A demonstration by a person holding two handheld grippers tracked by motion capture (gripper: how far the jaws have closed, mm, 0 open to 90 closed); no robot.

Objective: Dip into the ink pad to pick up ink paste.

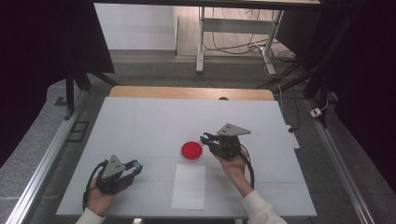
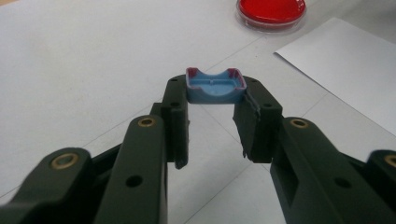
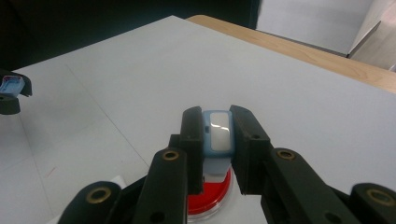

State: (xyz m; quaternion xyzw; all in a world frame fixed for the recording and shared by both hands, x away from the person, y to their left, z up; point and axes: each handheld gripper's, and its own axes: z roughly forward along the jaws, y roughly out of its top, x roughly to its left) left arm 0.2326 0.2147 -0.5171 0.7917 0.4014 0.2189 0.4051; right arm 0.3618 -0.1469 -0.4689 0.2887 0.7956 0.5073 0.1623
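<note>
A small blue cap [image 2: 215, 87] is gripped between the tips of the left gripper [image 1: 134, 166], near the table's [image 1: 140, 116] front left edge. A pale blue piece [image 3: 219, 130] is clamped in the right gripper [image 1: 207, 138], held just beside and above the red dish [image 1: 192, 150]. A white sheet [image 1: 188, 185] is seen in front of the dish, reaching almost to the front edge. Much free surface is left toward the far edge.

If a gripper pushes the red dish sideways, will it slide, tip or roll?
The red dish is low, wide and flat on the table, so it would probably slide, not tip. Its rim looks like smooth clear plastic, likely light and slippery.
</note>
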